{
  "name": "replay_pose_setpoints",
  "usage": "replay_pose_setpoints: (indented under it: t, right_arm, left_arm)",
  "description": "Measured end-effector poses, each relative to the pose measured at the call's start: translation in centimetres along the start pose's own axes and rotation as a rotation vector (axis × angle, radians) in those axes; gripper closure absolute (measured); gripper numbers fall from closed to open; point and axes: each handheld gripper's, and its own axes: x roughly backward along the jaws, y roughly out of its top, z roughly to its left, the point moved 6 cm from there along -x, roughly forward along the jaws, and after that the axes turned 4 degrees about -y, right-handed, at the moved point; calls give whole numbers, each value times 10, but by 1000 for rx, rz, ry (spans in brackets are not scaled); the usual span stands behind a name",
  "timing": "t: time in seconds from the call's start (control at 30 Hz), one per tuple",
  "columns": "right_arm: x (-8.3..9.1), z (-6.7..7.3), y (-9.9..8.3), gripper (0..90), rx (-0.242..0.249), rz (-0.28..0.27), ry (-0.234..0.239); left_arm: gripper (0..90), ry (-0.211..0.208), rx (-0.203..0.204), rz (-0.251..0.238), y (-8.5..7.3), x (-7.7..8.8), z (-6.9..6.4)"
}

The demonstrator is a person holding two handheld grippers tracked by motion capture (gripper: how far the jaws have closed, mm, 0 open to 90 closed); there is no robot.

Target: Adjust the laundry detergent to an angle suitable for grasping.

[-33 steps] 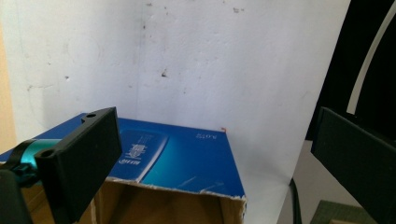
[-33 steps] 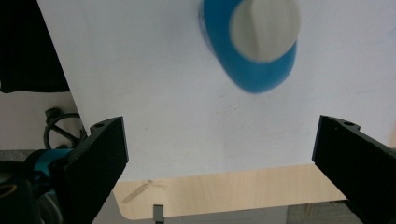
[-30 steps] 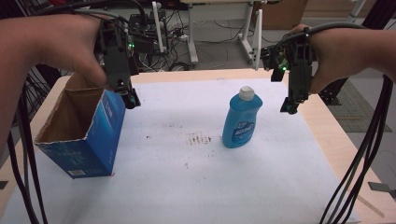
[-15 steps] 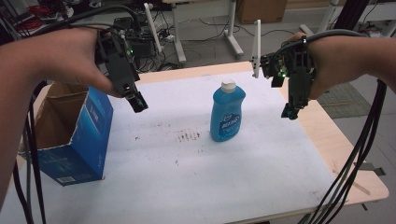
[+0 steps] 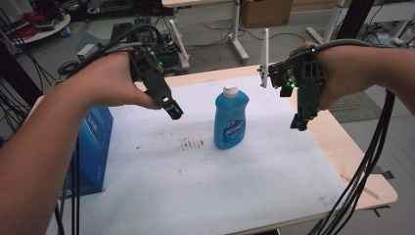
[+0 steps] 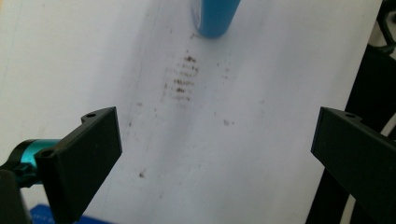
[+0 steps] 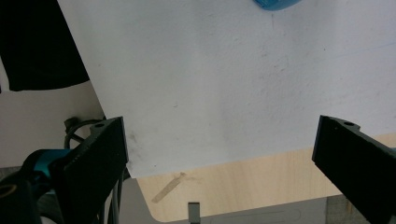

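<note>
A blue plastic bottle (image 5: 231,120) stands upright just right of centre in the high view, on the white sheet covering the tabletop (image 5: 235,186). It has a white cap, a translucent blue body and a blue front label whose lettering is too small to read. A patch of brown specks (image 5: 192,144) marks the sheet just left of its base. The left gripper (image 5: 174,109) hangs above the sheet left of the bottle, well apart from it; the left gripper view shows its fingers (image 6: 81,158) spread wide with nothing between them, and the bottle (image 6: 214,17) cut off by the top edge, base alone visible. The right gripper (image 5: 299,122) hangs at the right of the high view over the bare wood edge; its fingers (image 7: 95,158) likewise stand wide open and empty, with the bottle (image 7: 275,4) a sliver at the top. A blue carton (image 5: 93,147) at the left is largely hidden behind the person's forearm.
</note>
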Motion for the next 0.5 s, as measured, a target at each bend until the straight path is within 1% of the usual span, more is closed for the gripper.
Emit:
replay_pose_setpoints:
  t: [0.07, 0.13, 0.17, 0.2, 0.23, 0.27, 0.37, 0.5]
  right_arm:
    - [0, 0, 0, 25, 3, -2, 2]
    - [0, 0, 0, 25, 1, -2, 1]
    - [0, 0, 0, 25, -8, -3, 1]
    - [0, -1, -1, 25, 6, -5, -4]
    - [0, -1, -2, 25, -3, -3, -2]
    - [0, -1, -2, 25, 0, -2, -4]
    - [0, -1, -3, 25, -12, 0, -3]
    - [-1, -2, -4, 25, -6, -3, 0]
  left_arm:
    - [17, 1, 13, -22, 5, -7, 0]
    - [17, 1, 10, -31, 8, -10, 0]
    - [17, -3, 11, -47, 13, -16, 0]
    - [17, -6, 12, -47, 14, -19, 0]
    - [17, -6, 12, -46, 16, -21, 0]
    - [17, -6, 10, -49, 18, -23, 0]
    - [17, -8, 8, -67, 23, -27, 0]
    - [17, -8, 10, -85, 30, -33, -1]
